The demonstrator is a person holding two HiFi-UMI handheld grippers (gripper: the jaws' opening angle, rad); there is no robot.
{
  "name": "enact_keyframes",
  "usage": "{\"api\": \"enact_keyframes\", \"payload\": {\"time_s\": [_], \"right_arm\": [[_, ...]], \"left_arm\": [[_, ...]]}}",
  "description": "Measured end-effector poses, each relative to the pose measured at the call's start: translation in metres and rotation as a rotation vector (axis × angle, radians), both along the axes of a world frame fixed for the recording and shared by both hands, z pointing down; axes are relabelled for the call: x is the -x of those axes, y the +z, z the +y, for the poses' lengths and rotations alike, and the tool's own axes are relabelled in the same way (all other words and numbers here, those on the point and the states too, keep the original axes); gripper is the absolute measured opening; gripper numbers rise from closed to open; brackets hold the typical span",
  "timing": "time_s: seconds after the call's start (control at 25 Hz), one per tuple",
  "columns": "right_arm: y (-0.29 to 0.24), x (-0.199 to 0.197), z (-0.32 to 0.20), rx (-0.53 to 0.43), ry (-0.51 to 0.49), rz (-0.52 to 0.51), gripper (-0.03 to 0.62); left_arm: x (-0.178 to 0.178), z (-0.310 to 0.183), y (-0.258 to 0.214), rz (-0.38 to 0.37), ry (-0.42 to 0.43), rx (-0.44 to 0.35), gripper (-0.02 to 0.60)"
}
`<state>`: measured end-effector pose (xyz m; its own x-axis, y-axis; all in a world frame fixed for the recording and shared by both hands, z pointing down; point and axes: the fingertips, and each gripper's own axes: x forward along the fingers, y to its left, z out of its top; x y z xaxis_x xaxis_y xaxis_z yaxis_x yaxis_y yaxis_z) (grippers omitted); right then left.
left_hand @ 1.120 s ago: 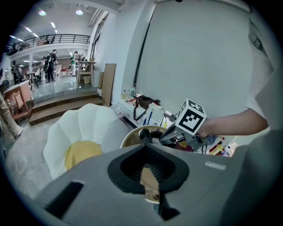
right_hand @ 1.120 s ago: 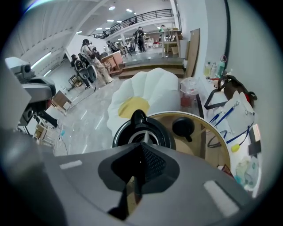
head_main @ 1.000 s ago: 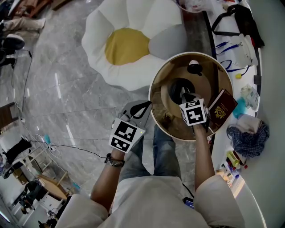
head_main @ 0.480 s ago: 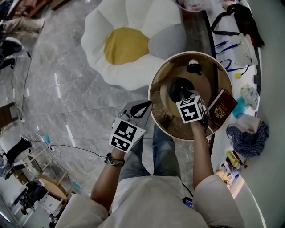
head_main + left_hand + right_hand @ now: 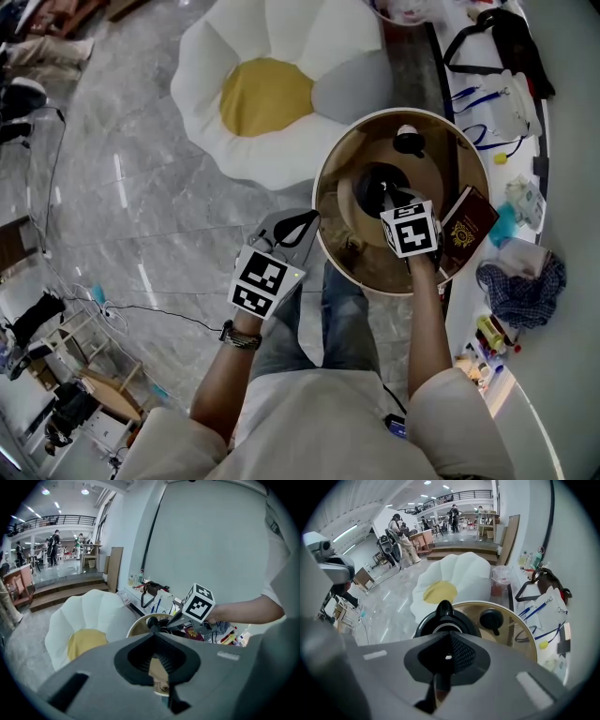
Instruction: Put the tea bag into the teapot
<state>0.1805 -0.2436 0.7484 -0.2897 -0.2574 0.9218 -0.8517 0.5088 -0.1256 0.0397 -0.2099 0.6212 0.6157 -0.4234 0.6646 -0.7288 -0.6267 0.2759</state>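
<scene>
A black teapot stands open on a round wooden table, and its lid lies apart on the far side. My right gripper hovers right over the teapot's mouth. In the right gripper view the teapot sits just beyond the jaws of the right gripper, which are shut with a small white bit of the tea bag pinched between them. The rest of the bag is hidden. My left gripper hangs off the table's left edge, shut and empty. The left gripper faces the table.
A dark red booklet lies on the table's right edge. A white counter at the right carries a checked cloth, straps and small items. A big flower-shaped cushion lies on the floor beyond the table.
The right gripper tilted and shifted slightly left over the teapot, then came back to nearly where it was. The left gripper has stayed put.
</scene>
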Motion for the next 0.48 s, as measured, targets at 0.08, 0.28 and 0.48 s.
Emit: {"api": "enact_keyframes", "payload": {"time_s": [0.08, 0.28, 0.48], "right_arm": [[-0.005, 0.000, 0.001, -0.008, 0.009, -0.005, 0.008], [-0.032, 0.003, 0.004, -0.042, 0.044, -0.024, 0.008], [-0.070, 0.000, 0.013, -0.096, 0.085, -0.055, 0.008]], "left_arm": [[-0.001, 0.001, -0.004, 0.003, 0.008, -0.008, 0.005], [0.001, 0.001, -0.022, 0.008, 0.029, -0.035, 0.005], [-0.006, 0.002, -0.050, 0.020, 0.069, -0.092, 0.005]]}}
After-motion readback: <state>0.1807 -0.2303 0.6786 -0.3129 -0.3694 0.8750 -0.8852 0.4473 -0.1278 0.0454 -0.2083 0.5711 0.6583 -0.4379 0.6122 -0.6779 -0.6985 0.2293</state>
